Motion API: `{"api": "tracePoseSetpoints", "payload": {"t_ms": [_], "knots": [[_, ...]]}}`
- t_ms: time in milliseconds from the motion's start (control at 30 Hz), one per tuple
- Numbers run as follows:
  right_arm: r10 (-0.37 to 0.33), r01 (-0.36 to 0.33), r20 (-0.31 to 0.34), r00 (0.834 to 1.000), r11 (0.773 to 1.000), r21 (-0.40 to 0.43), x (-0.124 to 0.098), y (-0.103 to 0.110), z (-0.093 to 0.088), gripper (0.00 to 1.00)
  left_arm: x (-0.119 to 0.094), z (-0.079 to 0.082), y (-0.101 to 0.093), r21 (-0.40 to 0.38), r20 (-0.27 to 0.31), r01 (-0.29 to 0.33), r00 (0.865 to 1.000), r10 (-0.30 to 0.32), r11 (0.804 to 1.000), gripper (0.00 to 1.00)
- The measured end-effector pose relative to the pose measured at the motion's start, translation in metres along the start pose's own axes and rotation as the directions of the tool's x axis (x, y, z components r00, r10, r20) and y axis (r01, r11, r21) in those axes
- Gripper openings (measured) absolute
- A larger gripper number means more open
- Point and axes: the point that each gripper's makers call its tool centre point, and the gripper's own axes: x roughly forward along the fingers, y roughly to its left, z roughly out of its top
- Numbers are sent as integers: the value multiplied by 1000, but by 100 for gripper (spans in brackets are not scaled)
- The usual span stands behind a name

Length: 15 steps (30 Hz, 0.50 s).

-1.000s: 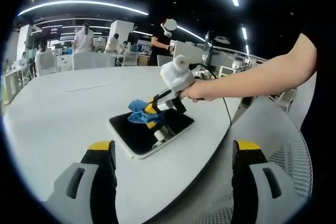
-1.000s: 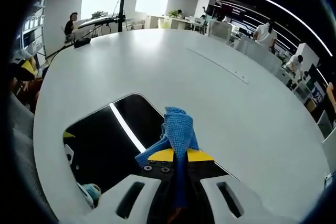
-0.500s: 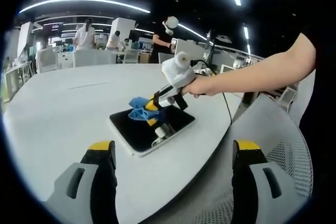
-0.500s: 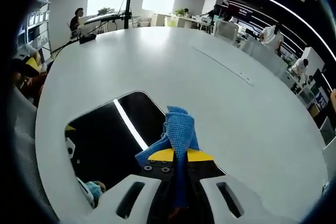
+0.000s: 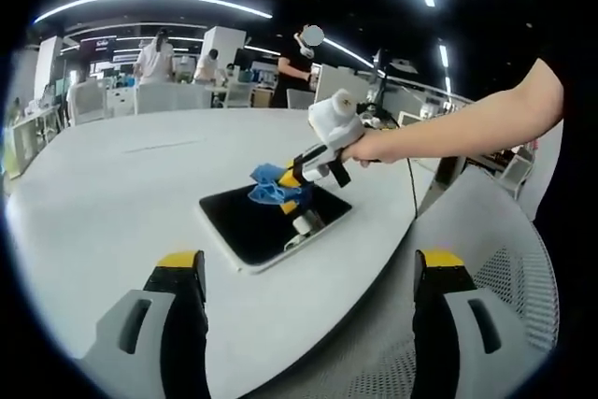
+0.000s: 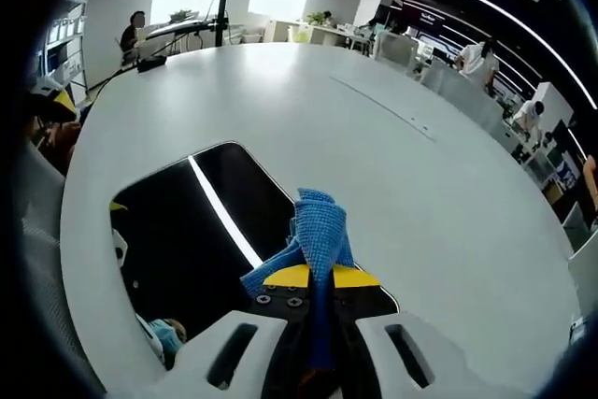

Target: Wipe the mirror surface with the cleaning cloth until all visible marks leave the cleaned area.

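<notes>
A dark rectangular mirror (image 5: 271, 223) with rounded corners lies flat on the white table (image 5: 112, 184). In the left gripper view, my right gripper (image 5: 291, 179), held by a bare arm, hovers over the mirror's far right part, shut on a blue cleaning cloth (image 5: 271, 184). My left gripper (image 5: 308, 273) stands open near the table's front edge, well short of the mirror, with nothing between its fingers. In the right gripper view the blue cloth (image 6: 318, 235) sticks out from the shut jaws above the mirror (image 6: 196, 240), which reflects a ceiling light strip.
The large white table (image 6: 374, 137) stretches away round the mirror. A mesh chair seat (image 5: 505, 287) sits at the right of the left gripper view. Several people, desks and chairs (image 5: 168, 91) stand in the background beyond the table.
My right gripper with the cloth has slid across the mirror toward its far right side and lifted slightly. The left gripper stays open in place.
</notes>
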Motion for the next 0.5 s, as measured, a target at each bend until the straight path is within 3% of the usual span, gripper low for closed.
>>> {"api": "tracePoseSetpoints", "payload": {"t_ms": [367,500], "knots": [[-6,5,-13,1000,1000,-12,1,2,1,0,0,0,2,-11,3,-7,1000,7,1000,91],[-9,9,-15,1000,1000,28,0,1,0,0,0,-2,1,-13,-11,-7,1000,6,1000,91]]}}
